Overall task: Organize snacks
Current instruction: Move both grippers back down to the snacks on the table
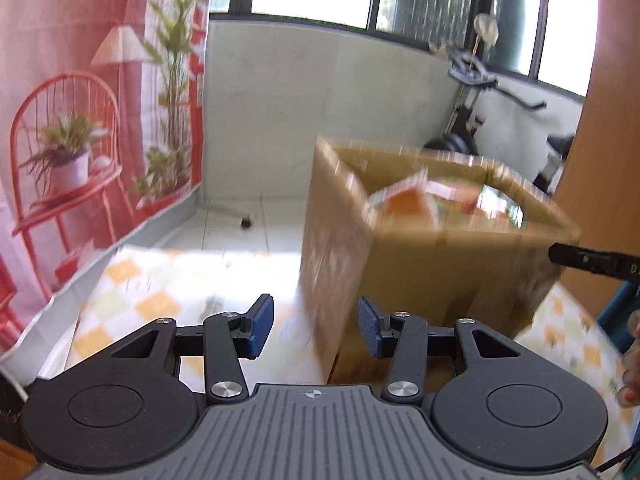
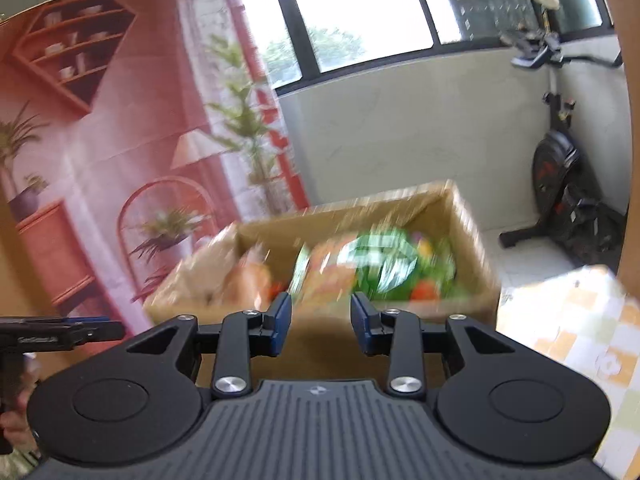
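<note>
An open cardboard box (image 1: 432, 264) stands on the checkered tablecloth (image 1: 152, 292) and holds several blurred snack packs (image 1: 416, 200), orange and green. In the right wrist view the box (image 2: 468, 220) shows a green pack (image 2: 384, 260) and orange packs (image 2: 328, 272) inside. My left gripper (image 1: 316, 328) is open and empty, just in front of the box's near corner. My right gripper (image 2: 320, 324) is open and empty, above the box's near wall. Each gripper's tip shows in the other's view: the right one (image 1: 588, 260), the left one (image 2: 64, 332).
A red printed backdrop (image 1: 80, 120) hangs at the left. An exercise bike (image 2: 560, 176) stands on the tiled floor beyond the table by the windows. A wooden panel (image 1: 600, 160) is at the right. The tablecloth edge (image 2: 580, 320) lies right of the box.
</note>
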A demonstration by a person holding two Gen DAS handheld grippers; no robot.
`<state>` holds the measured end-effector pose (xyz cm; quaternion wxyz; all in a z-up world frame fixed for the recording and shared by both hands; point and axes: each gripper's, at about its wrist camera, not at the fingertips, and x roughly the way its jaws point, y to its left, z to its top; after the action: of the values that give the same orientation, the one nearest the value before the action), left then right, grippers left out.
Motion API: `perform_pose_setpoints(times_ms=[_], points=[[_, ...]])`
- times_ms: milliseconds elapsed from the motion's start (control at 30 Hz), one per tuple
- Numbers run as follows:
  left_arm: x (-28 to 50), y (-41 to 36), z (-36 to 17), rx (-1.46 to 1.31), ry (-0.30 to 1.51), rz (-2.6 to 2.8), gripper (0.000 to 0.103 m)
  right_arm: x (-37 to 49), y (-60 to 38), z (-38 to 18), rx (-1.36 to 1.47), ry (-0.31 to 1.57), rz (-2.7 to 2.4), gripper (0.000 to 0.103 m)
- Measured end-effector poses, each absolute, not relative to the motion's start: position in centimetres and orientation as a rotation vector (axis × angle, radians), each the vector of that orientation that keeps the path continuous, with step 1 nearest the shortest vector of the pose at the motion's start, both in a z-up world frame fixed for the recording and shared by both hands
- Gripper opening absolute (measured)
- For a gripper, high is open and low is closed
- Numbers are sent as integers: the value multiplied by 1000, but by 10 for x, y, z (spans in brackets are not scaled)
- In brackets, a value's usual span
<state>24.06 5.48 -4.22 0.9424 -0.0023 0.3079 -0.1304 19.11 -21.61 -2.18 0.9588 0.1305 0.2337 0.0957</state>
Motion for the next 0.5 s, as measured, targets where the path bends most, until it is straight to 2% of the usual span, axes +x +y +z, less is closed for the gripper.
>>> perform_pose_setpoints(times_ms=[200, 400, 500], points=[[227, 74, -88, 5, 717, -241, 56, 169, -198, -71, 244, 590, 241, 37], [227, 87, -115, -2, 768, -200, 56, 155, -170, -123, 217, 730, 284, 38], [227, 90, -122, -2, 780, -201, 57, 148, -155, -139, 163, 780, 295, 48]])
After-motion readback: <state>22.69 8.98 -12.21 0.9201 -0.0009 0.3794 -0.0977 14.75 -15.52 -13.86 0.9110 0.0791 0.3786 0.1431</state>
